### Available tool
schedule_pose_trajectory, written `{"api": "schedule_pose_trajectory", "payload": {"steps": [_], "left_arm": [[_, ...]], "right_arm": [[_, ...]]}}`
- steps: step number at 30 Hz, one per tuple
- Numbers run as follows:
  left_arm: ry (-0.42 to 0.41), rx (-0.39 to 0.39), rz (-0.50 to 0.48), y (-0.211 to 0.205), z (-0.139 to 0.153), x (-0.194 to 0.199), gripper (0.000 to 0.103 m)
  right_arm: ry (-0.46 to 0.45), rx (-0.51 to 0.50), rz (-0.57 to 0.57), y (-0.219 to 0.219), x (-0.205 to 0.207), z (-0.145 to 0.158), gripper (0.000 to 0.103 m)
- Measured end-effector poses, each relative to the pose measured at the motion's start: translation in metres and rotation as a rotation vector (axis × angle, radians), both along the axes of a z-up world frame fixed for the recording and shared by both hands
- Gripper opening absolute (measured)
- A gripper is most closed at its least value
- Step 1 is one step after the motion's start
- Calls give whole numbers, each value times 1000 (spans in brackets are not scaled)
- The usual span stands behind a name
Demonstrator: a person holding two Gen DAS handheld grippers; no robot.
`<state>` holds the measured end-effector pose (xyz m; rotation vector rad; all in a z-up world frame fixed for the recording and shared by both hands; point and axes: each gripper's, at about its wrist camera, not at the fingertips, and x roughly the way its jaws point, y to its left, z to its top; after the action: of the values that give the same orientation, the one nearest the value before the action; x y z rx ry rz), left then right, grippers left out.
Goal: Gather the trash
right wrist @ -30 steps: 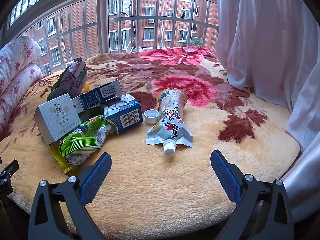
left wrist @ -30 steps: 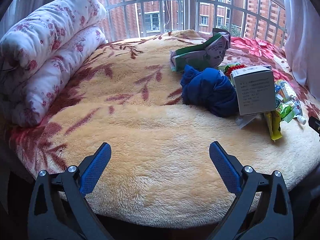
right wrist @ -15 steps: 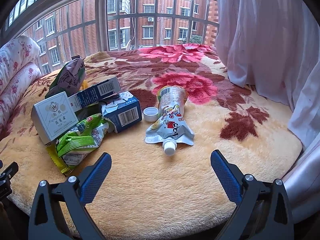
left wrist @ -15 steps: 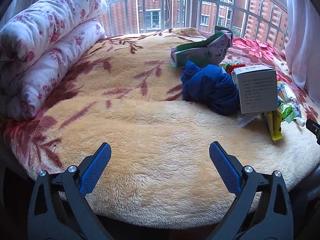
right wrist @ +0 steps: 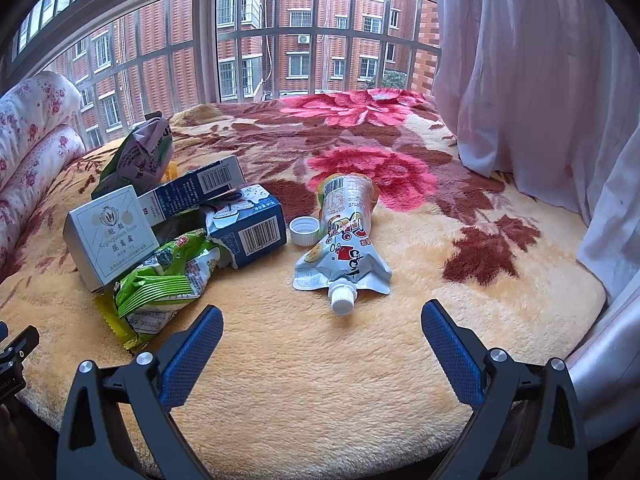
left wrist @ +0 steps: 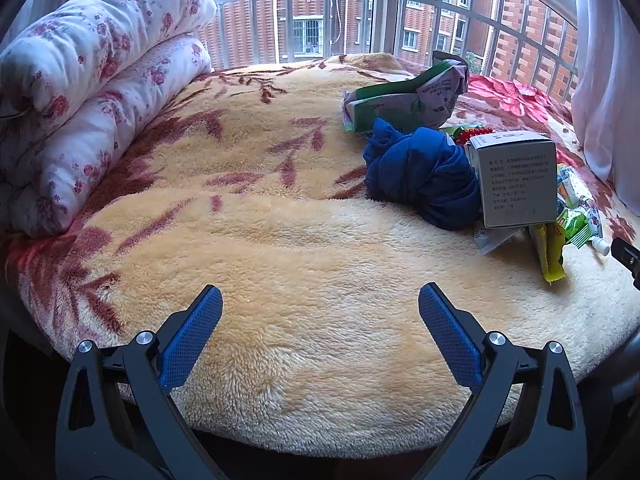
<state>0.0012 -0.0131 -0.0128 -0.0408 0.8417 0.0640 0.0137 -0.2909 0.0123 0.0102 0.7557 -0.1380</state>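
**Tools spread wide, nothing gripped; trash heaped on the bed**

Right tool: your jaws stand wide apart and empty, low over the bed's fleece blanket. Nearest ahead lies the spouted pouch, flattened, cap toward you. It will likely be light and limp with a slick film; take it at the stiff spout, not the body. A loose white cap sits just beside it, small and prone to sink into the pile.

To your left, the green snack wrapper is crinkly and slippery; pinch a folded edge. The blue carton and white box look rigid but crushable; grip across narrow faces.

Left tool: equally wide, empty, well apart from the heap. The blue cloth bundle is soft; whether it is trash, I cannot tell.
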Motion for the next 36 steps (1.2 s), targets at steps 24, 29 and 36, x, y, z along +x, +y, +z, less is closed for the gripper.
{"api": "schedule_pose_trajectory", "payload": {"steps": [24, 29, 36], "left_arm": [[5, -6, -4, -3, -2, 0, 96], [7, -13, -12, -3, -4, 3, 96], [6, -22, -17, 0, -5, 8, 96]], "right_arm": [[6, 9, -2, -7, 10, 1, 98], [16, 20, 14, -17, 26, 4, 98], [50, 59, 10, -42, 64, 8, 98]]}}
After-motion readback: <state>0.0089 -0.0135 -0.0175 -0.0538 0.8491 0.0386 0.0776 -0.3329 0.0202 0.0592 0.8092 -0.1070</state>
